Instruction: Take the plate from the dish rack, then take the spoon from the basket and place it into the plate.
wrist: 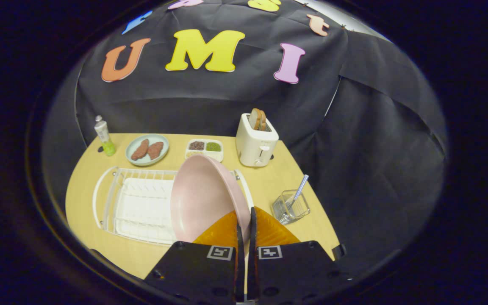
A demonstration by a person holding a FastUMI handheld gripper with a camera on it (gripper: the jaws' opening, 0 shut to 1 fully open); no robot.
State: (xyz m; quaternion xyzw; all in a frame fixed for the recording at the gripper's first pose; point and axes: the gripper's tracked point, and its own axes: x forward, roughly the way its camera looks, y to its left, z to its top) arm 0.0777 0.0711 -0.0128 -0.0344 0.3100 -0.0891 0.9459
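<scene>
My gripper [244, 218] is shut on the rim of the pink plate [199, 199], one orange finger [223, 232] on each side of it. The plate stands on edge, tilted, in front of the right end of the white dish rack [142, 203], its hollow face towards the rack. To the right of my fingers stands a small wire basket [290, 206] on the wooden table [269, 182]. A spoon [299, 190] with a pale blue handle leans upright in the basket.
At the back of the table stand a white toaster [256, 142] with toast in it, a small divided tray [204, 148], a pale plate [147, 149] with two brown pieces of food and a tube [104, 136] at the left corner. Black cloth walls close in behind and to the right.
</scene>
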